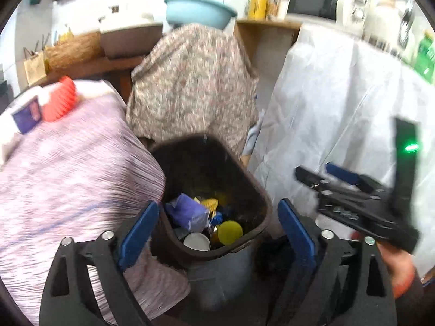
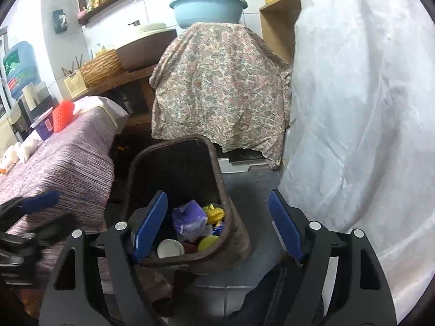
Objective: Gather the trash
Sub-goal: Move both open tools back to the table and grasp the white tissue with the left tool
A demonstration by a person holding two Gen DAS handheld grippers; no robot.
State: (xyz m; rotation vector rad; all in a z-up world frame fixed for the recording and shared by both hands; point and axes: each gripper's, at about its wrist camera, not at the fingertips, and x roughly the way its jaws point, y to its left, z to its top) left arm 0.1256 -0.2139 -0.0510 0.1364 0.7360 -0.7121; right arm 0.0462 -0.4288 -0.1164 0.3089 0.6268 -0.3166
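Observation:
A dark brown trash bin [image 1: 261,203] stands on the floor between a purple-covered table and a white sheet. Inside lie a purple wrapper [image 1: 187,212], a yellow lid [image 1: 230,232], a white lid [image 1: 196,241] and yellow scraps. The bin also shows in the right wrist view [image 2: 214,163] with the purple wrapper [image 2: 190,218] in it. My left gripper [image 1: 217,225] is open and empty above the bin's near rim. My right gripper [image 2: 217,224] is open and empty over the bin; it also shows at the right of the left wrist view [image 1: 353,193].
The table with a purple striped cloth [image 2: 59,163] carries a red mesh object [image 2: 63,115] and a purple box [image 2: 43,125]. A paisley cloth [image 2: 217,87] covers something behind the bin. A white sheet [image 2: 359,108] hangs at right. A blue basin [image 2: 208,6] sits on top.

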